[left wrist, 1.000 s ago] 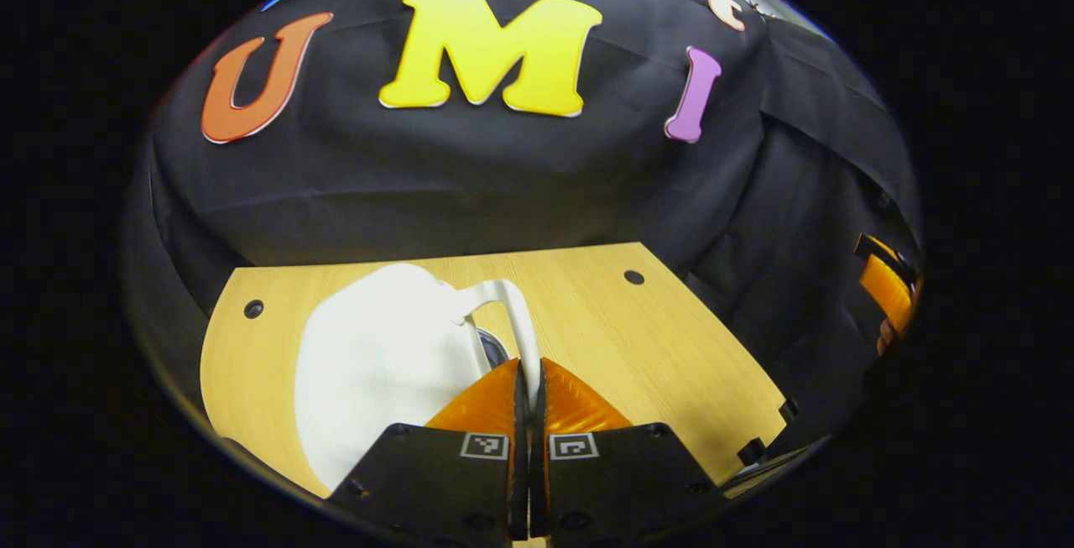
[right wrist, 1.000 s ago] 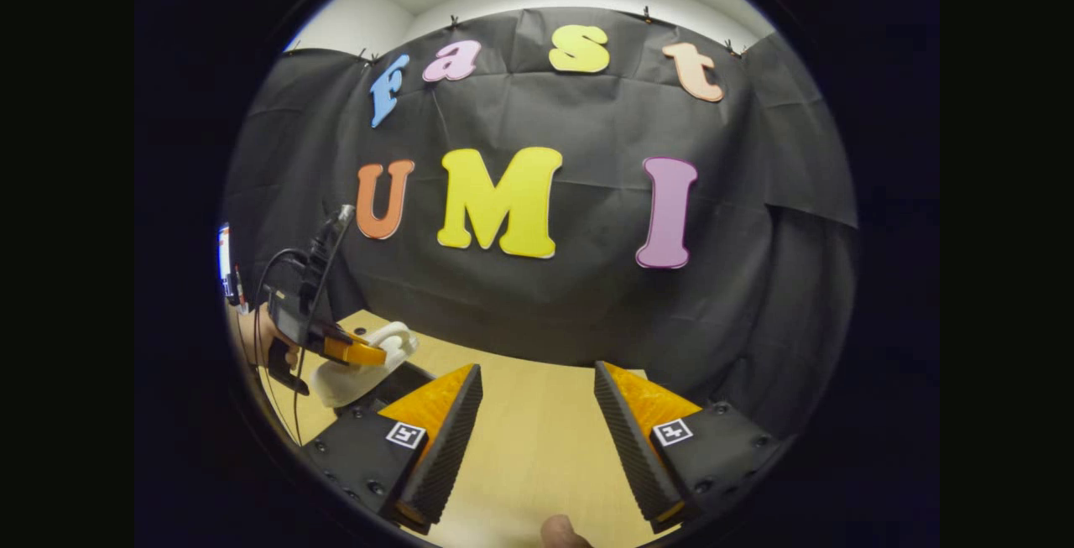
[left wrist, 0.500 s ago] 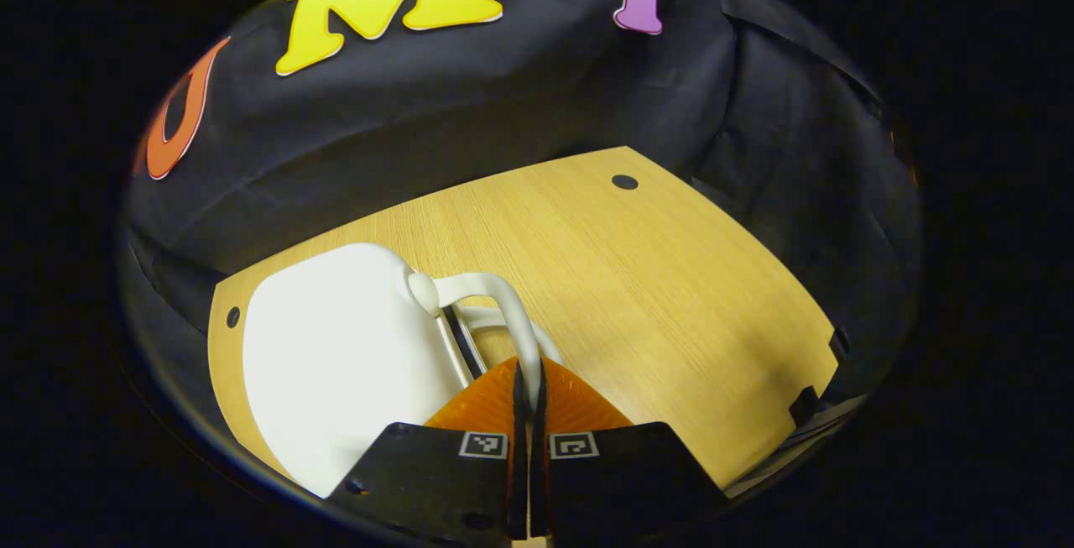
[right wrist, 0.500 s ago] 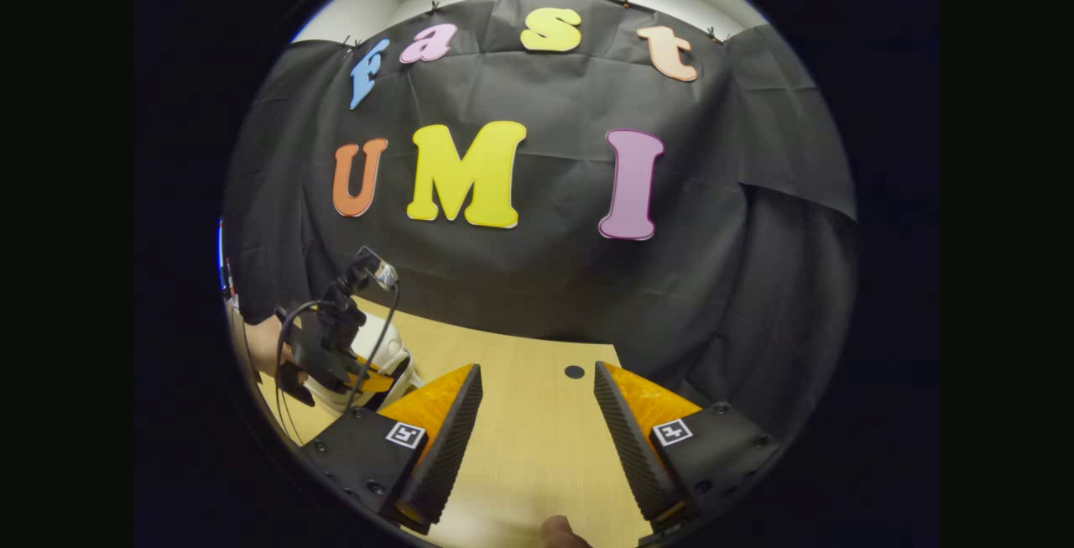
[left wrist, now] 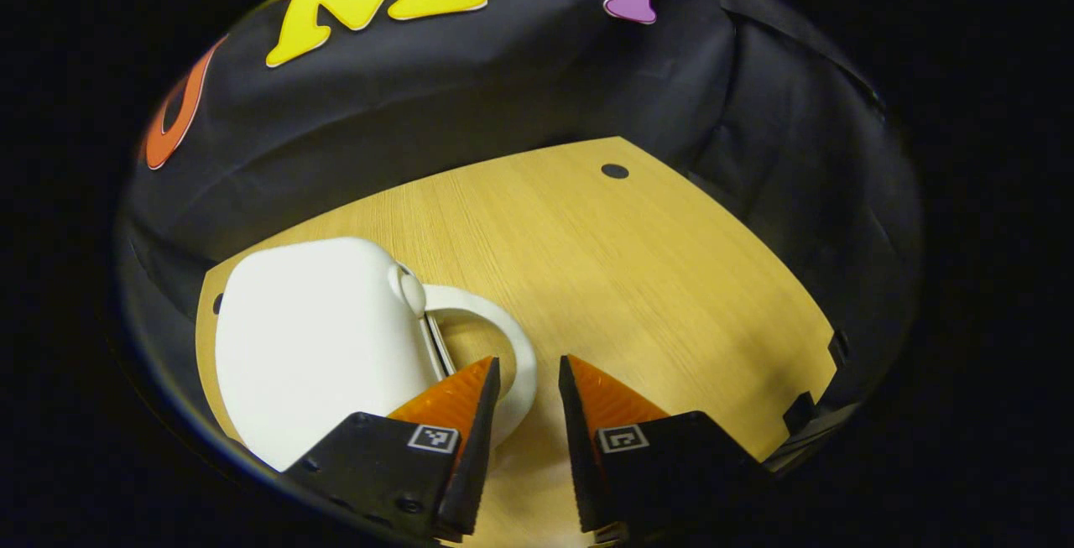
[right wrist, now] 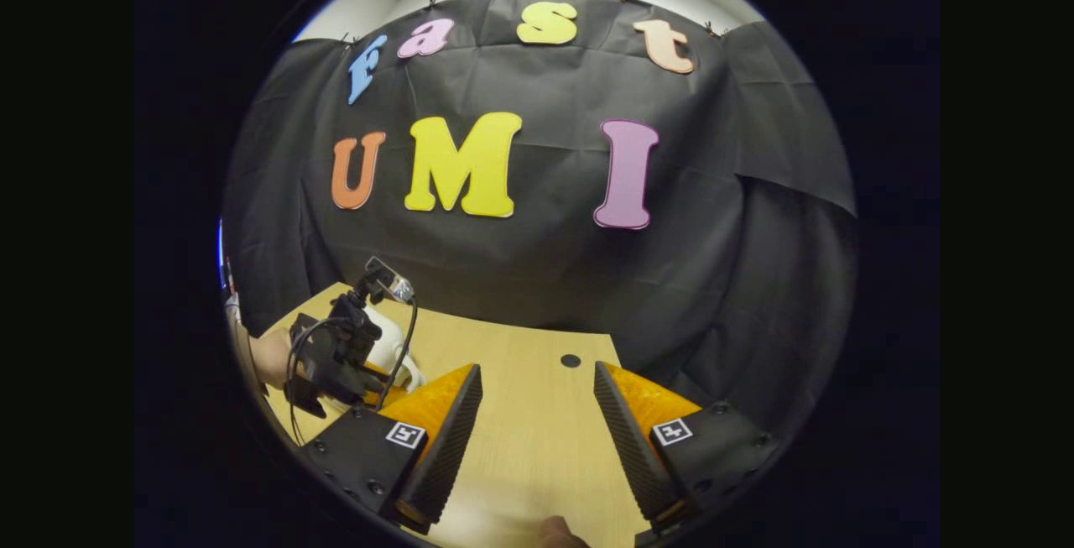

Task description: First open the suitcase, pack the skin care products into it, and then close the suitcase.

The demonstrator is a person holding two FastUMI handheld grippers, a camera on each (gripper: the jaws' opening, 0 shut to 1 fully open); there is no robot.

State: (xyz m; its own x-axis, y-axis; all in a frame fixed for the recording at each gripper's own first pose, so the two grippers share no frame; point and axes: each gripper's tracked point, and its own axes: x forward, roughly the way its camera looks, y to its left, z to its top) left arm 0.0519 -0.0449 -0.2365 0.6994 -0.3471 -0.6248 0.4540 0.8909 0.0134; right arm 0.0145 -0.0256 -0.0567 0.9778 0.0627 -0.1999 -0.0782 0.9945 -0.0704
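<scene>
- Two grippers were over a wooden tabletop [left wrist: 654, 279], backed by the booth's black cloth wall [left wrist: 503, 95].
- In the left gripper view, the left gripper [left wrist: 527, 380] had its fingers spread apart and held nothing; bare wood showed through the gap.
- A white suitcase [left wrist: 319, 338] lay closed on the tabletop at about 9 o'clock from that gripper, its smooth rounded shell facing up.
- Its curved white handle [left wrist: 512, 347] arched toward 3 o'clock from the shell; the left finger [left wrist: 457, 401] sat just over the handle loop, and whether it touched could not be told.
- A dark round hole [left wrist: 614, 171] marked the tabletop at about 12 o'clock, well apart from the suitcase.
- In the right gripper view, the right gripper [right wrist: 537, 397] was wide open and empty above bare wood.
- At about 9 o'clock in that view, the left gripper [right wrist: 369, 376], held by a hand [right wrist: 273, 357] and trailing a black cable [right wrist: 394, 355], was at the suitcase [right wrist: 388, 345].
- No skin care products could be made out.
</scene>
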